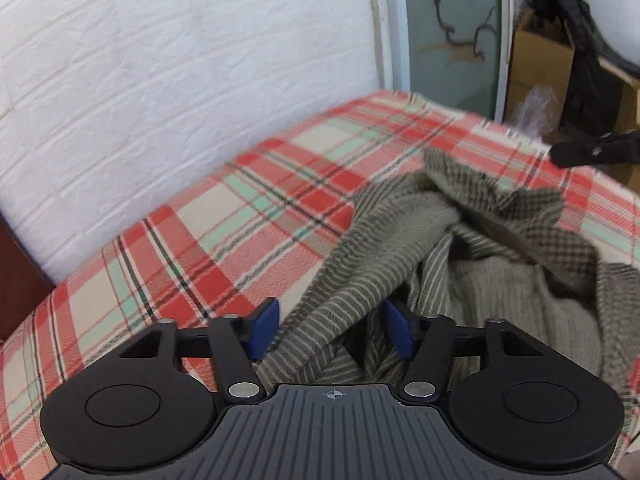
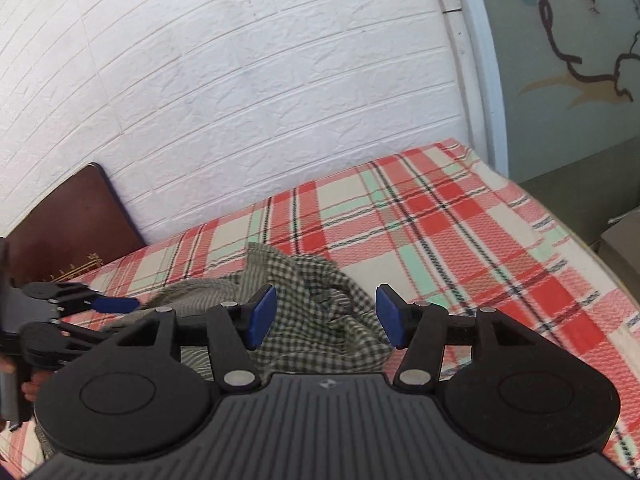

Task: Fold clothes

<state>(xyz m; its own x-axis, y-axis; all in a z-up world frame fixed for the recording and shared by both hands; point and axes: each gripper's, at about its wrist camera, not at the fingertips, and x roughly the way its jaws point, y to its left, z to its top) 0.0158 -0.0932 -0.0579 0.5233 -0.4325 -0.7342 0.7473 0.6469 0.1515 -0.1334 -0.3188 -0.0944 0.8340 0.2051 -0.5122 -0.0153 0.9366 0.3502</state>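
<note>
A crumpled olive garment point(image 1: 480, 264), striped and checked, lies in a heap on the plaid bedspread point(image 1: 224, 216). My left gripper point(image 1: 332, 330) is open, its blue pads point(image 1: 264, 330) on either side of a striped fold at the heap's near edge. My right gripper point(image 2: 326, 316) is open above the checked part of the garment point(image 2: 316, 304). The right gripper's black tip shows at the right edge of the left wrist view point(image 1: 592, 150). The left gripper shows at the left of the right wrist view point(image 2: 80, 308), beside the garment.
A white brick-pattern wall point(image 2: 240, 80) runs behind the bed. A dark brown headboard point(image 2: 68, 224) stands at the left. A pale door panel point(image 1: 452, 24), cardboard boxes point(image 1: 540, 52) and dark hanging clothing point(image 1: 584, 60) are past the bed's far end.
</note>
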